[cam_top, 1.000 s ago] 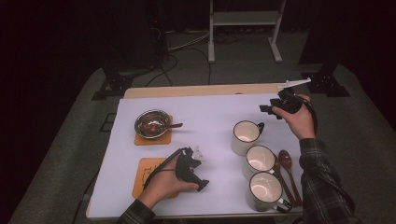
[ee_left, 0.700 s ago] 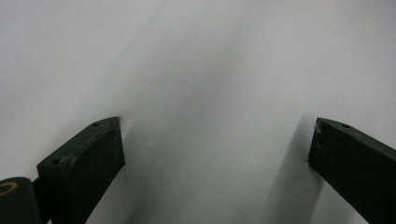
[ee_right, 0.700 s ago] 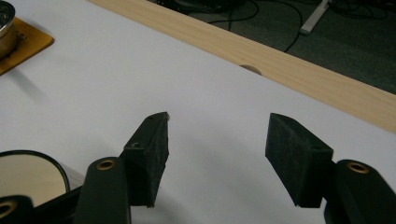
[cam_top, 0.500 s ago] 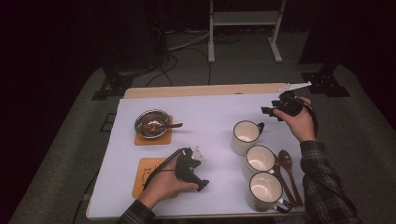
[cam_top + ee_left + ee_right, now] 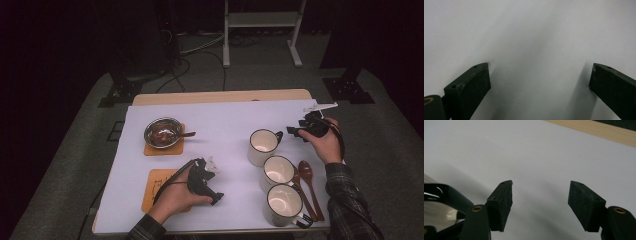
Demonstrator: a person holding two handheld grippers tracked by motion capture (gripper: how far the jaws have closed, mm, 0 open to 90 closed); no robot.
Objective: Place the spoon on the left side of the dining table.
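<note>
Three white mugs stand in a row at the right: the far mug (image 5: 261, 146), a middle mug (image 5: 277, 171) and a near mug (image 5: 283, 204). My right gripper (image 5: 295, 131) is low over the white cover just right of the far mug's black handle (image 5: 278, 135). It is open, and its jaws have just been opening further with nothing between them. That handle (image 5: 447, 195) sits left of the left jaw in the right gripper view. My left gripper (image 5: 215, 182) rests on the cover beside an empty orange coaster (image 5: 156, 187), open over bare white (image 5: 536, 62).
A metal bowl (image 5: 162, 133) with a spoon in it sits on a second orange coaster at the back left. Two wooden spoons (image 5: 308, 184) lie right of the mugs. The table's wooden far edge (image 5: 220, 96) runs behind the white cover.
My right gripper has come down and a little nearer to the far mug's handle. The left hand and its gripper have stayed put.
</note>
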